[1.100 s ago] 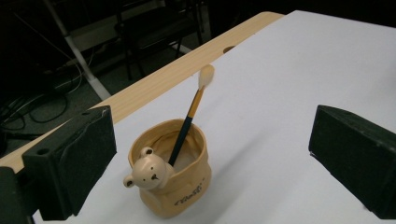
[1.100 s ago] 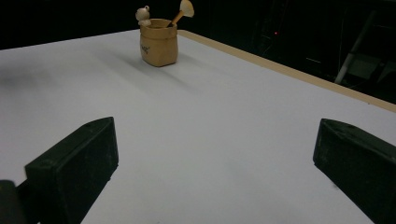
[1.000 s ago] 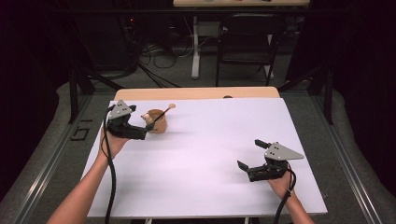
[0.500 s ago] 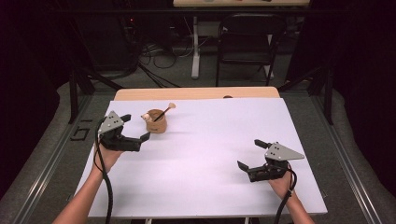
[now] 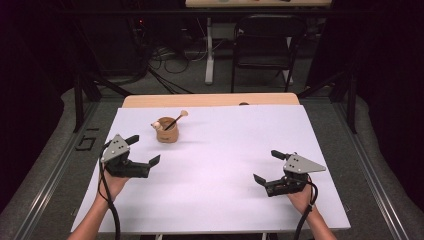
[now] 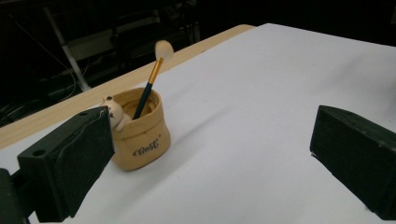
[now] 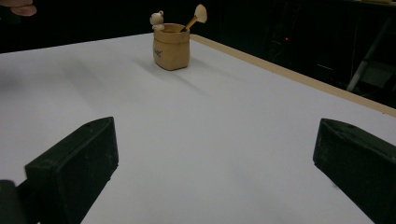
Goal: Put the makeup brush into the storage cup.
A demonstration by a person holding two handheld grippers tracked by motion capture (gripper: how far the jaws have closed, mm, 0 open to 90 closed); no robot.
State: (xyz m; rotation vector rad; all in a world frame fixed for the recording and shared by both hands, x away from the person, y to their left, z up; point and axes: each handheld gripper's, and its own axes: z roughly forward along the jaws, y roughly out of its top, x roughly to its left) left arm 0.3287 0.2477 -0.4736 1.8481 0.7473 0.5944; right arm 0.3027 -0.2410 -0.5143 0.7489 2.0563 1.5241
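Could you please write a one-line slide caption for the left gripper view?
Open left tool facing a tan holder with a brush in it, on the white table.

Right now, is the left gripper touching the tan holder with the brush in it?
Apart. In the high view, bare white table shows between the left gripper and the tan holder. Its jaws stand wide open, holding nothing.

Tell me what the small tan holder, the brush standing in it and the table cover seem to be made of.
Tan holder: looks like matte fabric or kraft-like paper, sack-shaped with a rolled rim and printed lettering; which one is unclear. Brush: thin dark handle with a gold-coloured band, probably painted wood or plastic, and a soft pale fluffy tip. Table cover: smooth matte white sheet, paper or vinyl, over a wood-look tabletop edge.
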